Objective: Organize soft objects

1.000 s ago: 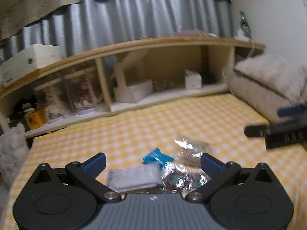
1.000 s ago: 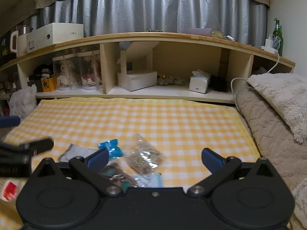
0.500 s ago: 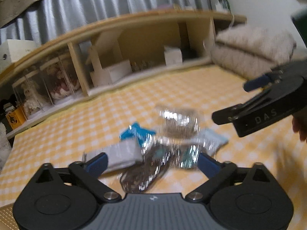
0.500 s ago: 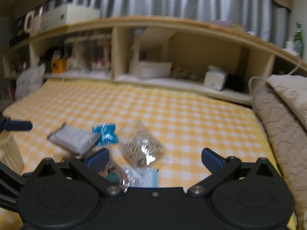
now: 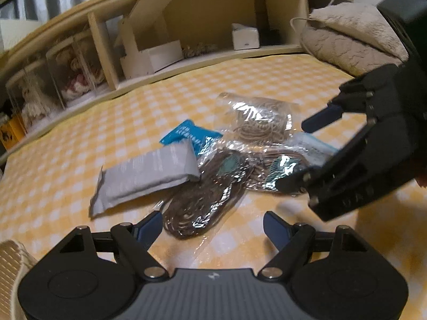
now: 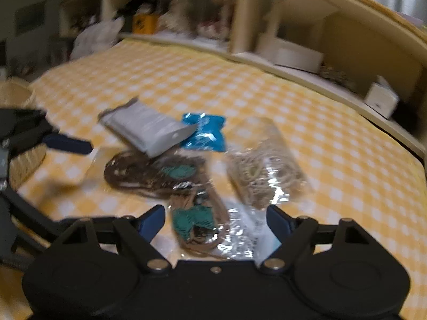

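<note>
A heap of soft packets lies on the yellow checked bed cover [image 5: 80, 144]. It holds a grey pouch [image 5: 146, 176], a blue packet [image 5: 190, 136], a clear bag of brown cord [image 5: 205, 200] and a clear bag of pale cord [image 5: 257, 118]. My left gripper [image 5: 213, 225] is open, just before the brown cord bag. My right gripper [image 6: 214, 220] is open over a second brown cord bag with a teal tag [image 6: 198, 222]. The same heap shows in the right wrist view: grey pouch [image 6: 149, 129], blue packet [image 6: 204, 133], pale cord bag [image 6: 264, 165]. The right gripper [image 5: 296, 154] hangs over the heap's right side.
A woven basket [image 6: 18, 130] stands at the bed's left edge, behind the left gripper [image 6: 66, 144]. A wooden shelf [image 5: 186, 61] with boxes and jars runs along the far side. Fluffy pillows [image 5: 347, 40] lie at the right.
Both grippers have moved down and in toward the heap of packets. The right gripper has tilted down over the bags. Both stay open and empty.
</note>
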`<state>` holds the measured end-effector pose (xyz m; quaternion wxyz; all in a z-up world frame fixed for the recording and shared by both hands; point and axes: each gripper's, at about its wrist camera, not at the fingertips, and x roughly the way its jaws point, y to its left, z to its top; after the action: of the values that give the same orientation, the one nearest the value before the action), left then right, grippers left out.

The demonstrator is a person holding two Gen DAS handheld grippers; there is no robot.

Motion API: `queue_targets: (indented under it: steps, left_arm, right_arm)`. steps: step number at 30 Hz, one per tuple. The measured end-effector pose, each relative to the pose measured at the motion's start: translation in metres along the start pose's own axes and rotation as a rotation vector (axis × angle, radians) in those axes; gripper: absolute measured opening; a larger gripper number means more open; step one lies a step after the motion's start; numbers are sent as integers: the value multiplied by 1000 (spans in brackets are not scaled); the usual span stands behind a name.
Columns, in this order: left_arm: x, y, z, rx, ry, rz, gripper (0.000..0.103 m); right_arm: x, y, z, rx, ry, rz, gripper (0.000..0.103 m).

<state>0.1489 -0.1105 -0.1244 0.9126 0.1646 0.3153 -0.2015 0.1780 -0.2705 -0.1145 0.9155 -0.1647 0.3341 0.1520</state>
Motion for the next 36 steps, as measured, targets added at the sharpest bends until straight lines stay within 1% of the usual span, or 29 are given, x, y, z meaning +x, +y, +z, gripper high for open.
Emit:
queue_targets:
  steps: [2, 4, 5, 6, 8, 9, 10, 12, 15, 18, 19, 21, 24, 25, 26, 27, 32, 34, 35, 36]
  left_arm:
    - [5, 4, -1, -24, 11, -1, 82]
    - [9, 8, -3, -36, 27, -7, 76]
    - [12, 9, -3, -38, 38, -9, 71]
    - [13, 10, -4, -41, 51, -11, 65]
    - [17, 12, -5, -58, 82, -22, 57]
    - [17, 14, -5, -68, 88, -28, 52]
    - [16, 14, -4, -73, 94, -36, 49]
    - [14, 15, -4, -83, 109, -56, 36]
    - [8, 12, -6, -104, 128, -97, 22]
    - [3, 6, -7, -109, 141, -174, 15]
    - [0, 3, -7, -104, 141, -204, 14]
    - [-7, -1, -8, -88, 116, -231, 14]
    - [-17, 0, -3, -87, 22, -200, 19]
    - [-16, 2, -1, -101, 6, -184, 21]
    - [-13, 6, 1, -121, 0, -169, 29]
    - [-8, 11, 4, -144, -5, -160, 33]
    - [17, 34, 11, -268, 12, -132, 41]
    - [24, 41, 11, -303, 26, -129, 41]
    - [30, 43, 12, -319, 33, -133, 44]
    - [34, 46, 13, -333, 38, -138, 50]
  right_arm:
    - [8, 4, -1, -32, 23, -9, 76]
    - [13, 8, -3, -56, 46, -10, 71]
    - [15, 9, -5, -70, 55, -11, 68]
    - [15, 11, -6, -86, 59, -15, 68]
    - [14, 12, -9, -106, 54, -16, 68]
    - [13, 11, -9, -106, 56, -15, 66]
    - [12, 11, -9, -105, 61, -14, 66]
    - [9, 11, -11, -109, 70, -12, 65]
    - [4, 10, -14, -95, 89, -4, 63]
    - [-2, 7, -16, -73, 119, 12, 60]
    - [-5, 5, -18, -64, 127, 21, 60]
    - [-10, 5, -21, -56, 144, 37, 59]
    - [-16, 1, -26, -37, 167, 59, 59]
    - [-17, -1, -27, -29, 173, 64, 59]
    - [-18, -2, -28, -23, 177, 67, 59]
    - [-18, -2, -29, -18, 181, 71, 59]
    - [-16, -1, -30, -24, 194, 79, 59]
    - [-16, -2, -30, -15, 194, 85, 59]
    - [-16, -2, -30, -13, 194, 87, 59]
    - [-16, -2, -31, -11, 193, 88, 59]
